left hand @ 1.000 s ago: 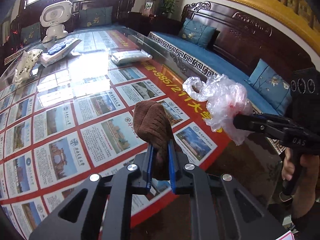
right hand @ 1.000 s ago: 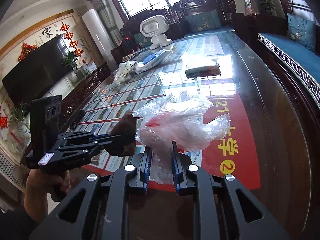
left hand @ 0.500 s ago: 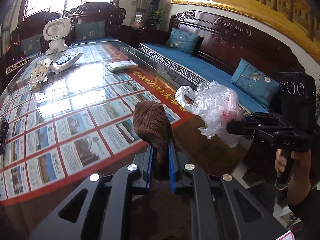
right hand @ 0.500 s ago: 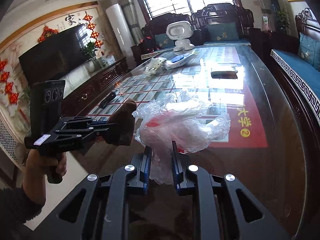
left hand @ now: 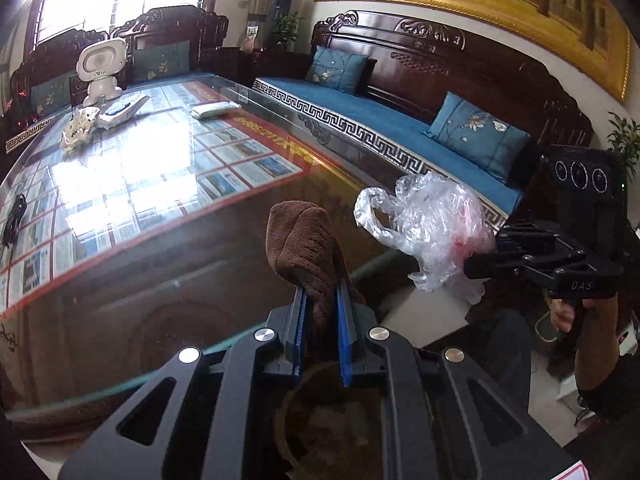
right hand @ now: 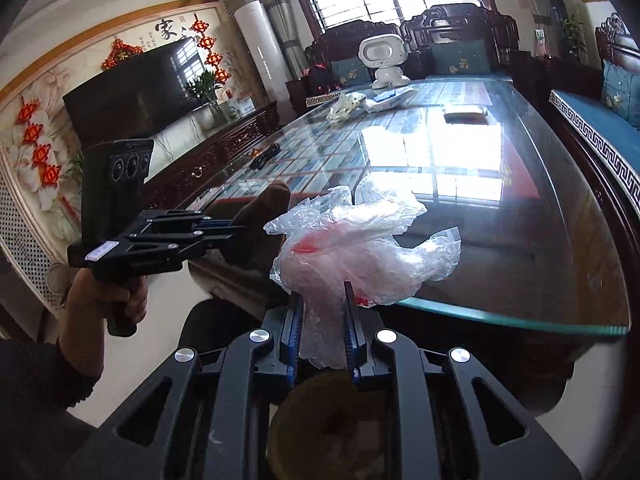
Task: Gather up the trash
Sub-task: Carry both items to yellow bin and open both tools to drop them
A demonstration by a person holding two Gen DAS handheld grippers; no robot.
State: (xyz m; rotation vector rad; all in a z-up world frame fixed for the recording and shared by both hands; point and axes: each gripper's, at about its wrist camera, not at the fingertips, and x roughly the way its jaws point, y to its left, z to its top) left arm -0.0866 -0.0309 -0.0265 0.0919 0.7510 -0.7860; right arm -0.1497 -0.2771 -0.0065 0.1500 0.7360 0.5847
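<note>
Both tools are loaded: the right gripper [right hand: 320, 320] has its jaws pressed in on a crumpled clear plastic bag [right hand: 360, 248] streaked with red, and the left gripper [left hand: 320, 320] pinches a folded brown cloth [left hand: 304, 248] that stands up between its blue pads. Relative to the glass-topped table [right hand: 520, 240], the bag is held in the air just over its near curved edge, with the cloth beside it on the side toward the television – both clear of the glass. Holding the bag by a bunched lower fold, so that the rest puffs out above, looks like a carrying grip on the way to a bin, while the cloth seems kept ready for wiping. Farther along the table lie a white crinkled wrapper [right hand: 346, 106], a flat packet [right hand: 464, 112] and a white toy robot [right hand: 382, 62] at the far end. Below the fingers something round and yellowish [right hand: 328, 420] shows – possibly a bin, but the gripper bodies cover most of it and it is too blurred to tell. What the red inside the bag is cannot be made out.
</note>
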